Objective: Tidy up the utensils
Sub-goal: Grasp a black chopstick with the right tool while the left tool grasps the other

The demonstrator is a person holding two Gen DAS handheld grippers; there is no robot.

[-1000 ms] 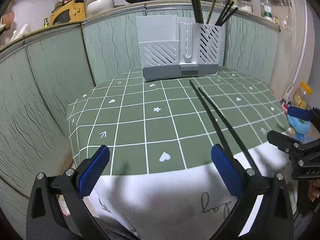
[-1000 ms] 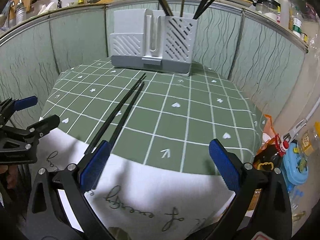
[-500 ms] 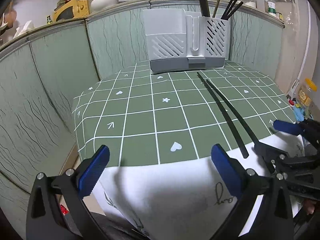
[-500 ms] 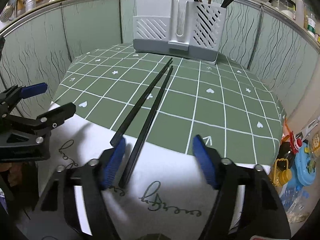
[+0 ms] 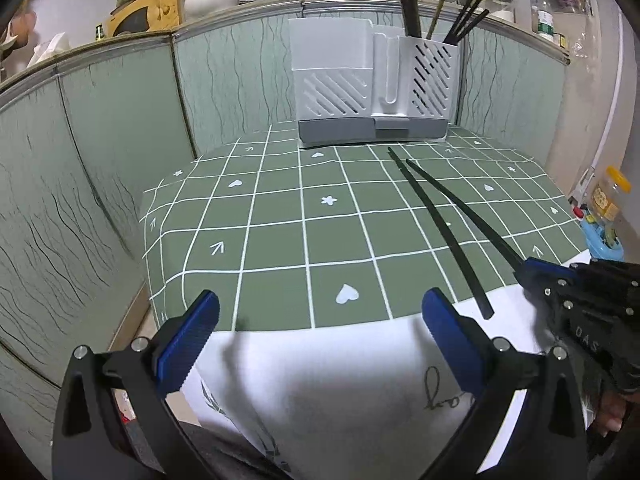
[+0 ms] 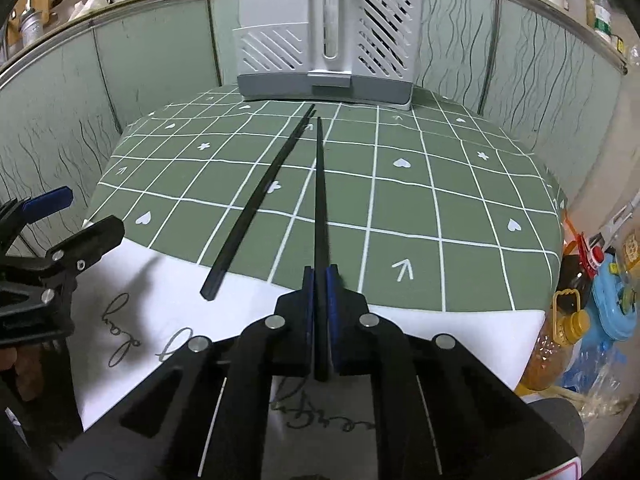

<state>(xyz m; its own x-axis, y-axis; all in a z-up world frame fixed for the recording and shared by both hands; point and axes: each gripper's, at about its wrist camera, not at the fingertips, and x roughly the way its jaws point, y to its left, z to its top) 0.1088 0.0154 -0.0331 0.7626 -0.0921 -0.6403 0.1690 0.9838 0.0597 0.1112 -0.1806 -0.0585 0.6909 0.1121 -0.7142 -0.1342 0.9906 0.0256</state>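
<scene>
From the left wrist view, the left gripper (image 5: 320, 332) hangs over the near edge of the table (image 5: 280, 208) with its blue pads spread wide and nothing between them, so it is free to help. Two black chopsticks lie on the green checked cloth, pointing toward the grey utensil rack (image 5: 374, 88) at the back; the loose chopstick (image 5: 440, 228) rests flat with its thick end on the white border, and just beside it the held chopstick (image 5: 464, 212) runs into the right gripper (image 5: 524, 270), whose pads have just closed on it. From the right wrist view, the right gripper (image 6: 320, 280) is pressed together on the thick end of the held chopstick (image 6: 320, 200), which lies straight down the middle of the pads, its tip toward the rack (image 6: 326, 40). The loose chopstick (image 6: 260, 204) angles away to the left, close at the tips, apart at the near ends. The grip sits far back on a long thin stick, so the tip will likely sag or swing; lifting slowly and keeping the stick in line with the fingers should help. The slotted right compartment already holds dark chopsticks, so that seems the place to aim, tip lowered in steeply from above.
</scene>
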